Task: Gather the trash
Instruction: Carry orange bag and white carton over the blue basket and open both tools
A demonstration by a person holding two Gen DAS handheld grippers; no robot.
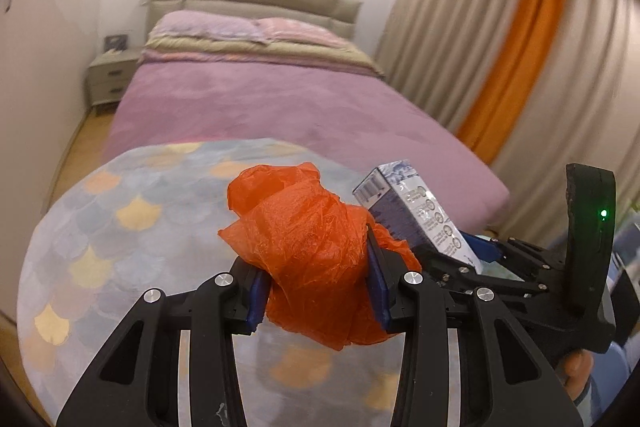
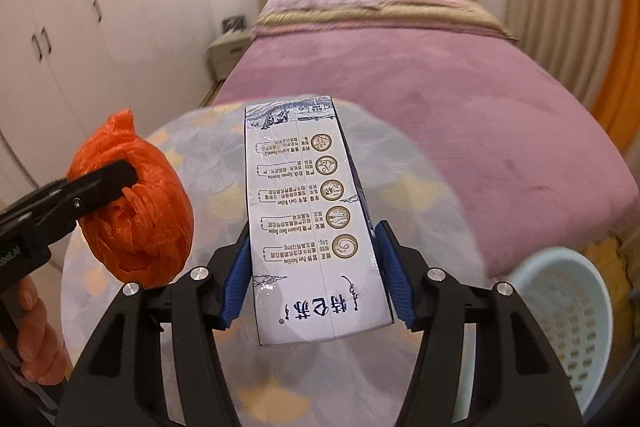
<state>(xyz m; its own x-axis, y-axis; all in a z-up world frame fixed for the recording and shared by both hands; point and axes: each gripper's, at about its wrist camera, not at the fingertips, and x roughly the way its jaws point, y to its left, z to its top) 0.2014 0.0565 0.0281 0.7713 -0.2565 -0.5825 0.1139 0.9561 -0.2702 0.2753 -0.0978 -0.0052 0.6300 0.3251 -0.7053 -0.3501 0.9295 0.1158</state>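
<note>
From the left wrist view, two pieces of trash show: one crumpled orange plastic bag (image 1: 316, 251) and one milk carton (image 1: 420, 219). The left gripper (image 1: 318, 291) is clamped on the orange plastic bag, its two blue pads (image 1: 378, 287) pressing in from both sides, and the wad bulges out above and below them. Just to the right of it, the right gripper (image 1: 476, 255) holds the milk carton tilted, one end up. Below and ahead of the left gripper lies one round rug (image 1: 120, 219) with a fan-scale pattern, and beyond that one bed (image 1: 280, 107) with a purple cover. Two curtains hang to the right, one beige (image 1: 460, 27) and one orange (image 1: 520, 47). One nightstand (image 1: 110, 79) stands at the far left of the bed.

From the right wrist view, the right gripper (image 2: 314, 275) is clamped on the milk carton (image 2: 304, 207), a blue pad (image 2: 394, 275) tight against each long side, the carton pointing away along the fingers. To its left, the left gripper (image 2: 128, 175) grips the orange plastic bag (image 2: 136, 211). Low at the right of the right gripper stands one pale blue basket (image 2: 568, 319) with a perforated wall; what shows of its inside holds nothing. A hand (image 2: 36, 335) shows at the lower left edge.
</note>
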